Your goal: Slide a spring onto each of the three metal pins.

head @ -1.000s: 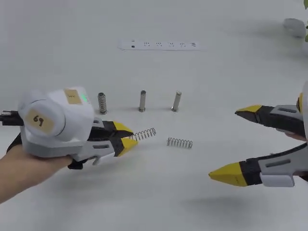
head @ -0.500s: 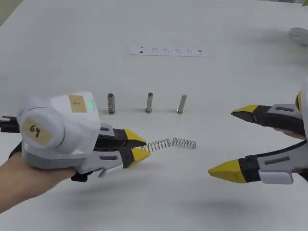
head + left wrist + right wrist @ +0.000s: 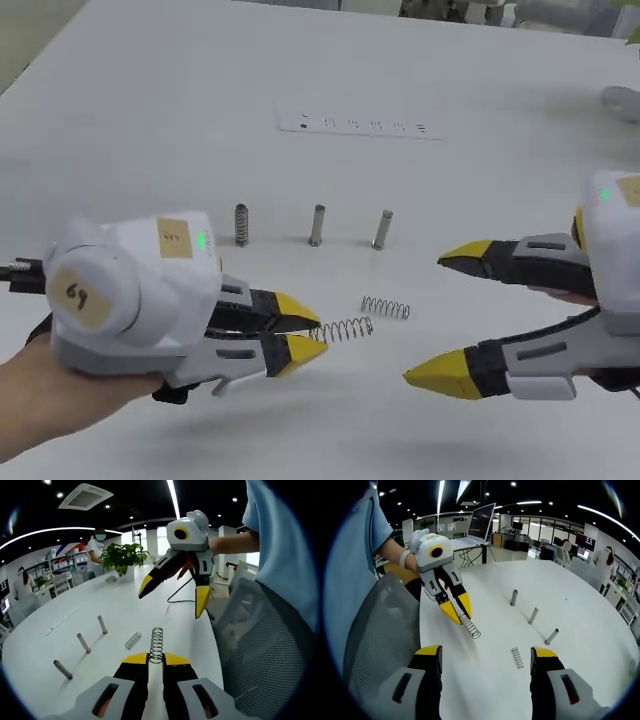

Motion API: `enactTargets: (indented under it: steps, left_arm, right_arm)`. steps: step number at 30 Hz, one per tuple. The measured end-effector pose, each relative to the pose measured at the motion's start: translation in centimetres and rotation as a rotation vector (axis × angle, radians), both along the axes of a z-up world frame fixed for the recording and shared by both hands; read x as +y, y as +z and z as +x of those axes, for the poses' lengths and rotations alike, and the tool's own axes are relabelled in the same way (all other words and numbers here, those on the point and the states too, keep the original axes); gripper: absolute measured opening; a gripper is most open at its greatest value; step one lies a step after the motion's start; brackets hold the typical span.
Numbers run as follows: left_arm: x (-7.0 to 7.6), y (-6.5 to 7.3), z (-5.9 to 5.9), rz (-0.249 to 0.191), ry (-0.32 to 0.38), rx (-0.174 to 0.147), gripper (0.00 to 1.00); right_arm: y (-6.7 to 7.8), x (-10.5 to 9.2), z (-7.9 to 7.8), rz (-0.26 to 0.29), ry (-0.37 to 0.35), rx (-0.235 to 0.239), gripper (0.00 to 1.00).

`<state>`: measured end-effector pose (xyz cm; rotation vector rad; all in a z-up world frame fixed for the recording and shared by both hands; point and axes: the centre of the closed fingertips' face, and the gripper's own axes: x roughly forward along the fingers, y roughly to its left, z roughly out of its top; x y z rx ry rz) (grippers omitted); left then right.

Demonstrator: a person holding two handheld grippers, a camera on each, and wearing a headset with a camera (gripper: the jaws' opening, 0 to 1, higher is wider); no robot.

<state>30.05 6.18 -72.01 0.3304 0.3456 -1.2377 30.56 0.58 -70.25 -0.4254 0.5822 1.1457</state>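
Note:
Three metal pins stand in a row on the white table. The left pin (image 3: 241, 225) wears a spring; the middle pin (image 3: 318, 225) and right pin (image 3: 384, 229) are bare. My left gripper (image 3: 300, 335) is shut on one end of a spring (image 3: 345, 328), which sticks out ahead of its yellow tips (image 3: 157, 642), in front of the pins. A second spring (image 3: 385, 308) lies loose on the table just beyond it. My right gripper (image 3: 440, 318) is wide open to the right of both springs, holding nothing, and it faces the left gripper (image 3: 457, 612).
A white power strip (image 3: 360, 126) lies flat behind the pins. A potted plant (image 3: 122, 557) stands at the far end of the table, and people are in the room beyond. A mesh chair back (image 3: 380, 625) is close to the table edge.
My left gripper has carried its spring right and toward me, away from the pin row. My right gripper has drifted left toward the springs. The head camera has shifted too.

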Motion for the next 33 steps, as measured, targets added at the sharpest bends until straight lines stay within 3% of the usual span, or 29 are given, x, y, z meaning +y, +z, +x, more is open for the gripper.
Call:
enactTargets:
  steps: [15,33]
  left_arm:
    - [-0.1,0.6,-1.9,-0.016,-0.055,0.027,0.02]
    - [0.0,0.8,-2.6,-0.022,-0.066,0.045,0.02]
  right_arm:
    - [-0.2,2.0,-1.2,-0.058,0.188,0.002,0.50]
    - [-1.1,3.2,-2.7,-0.103,0.324,0.039,0.23]
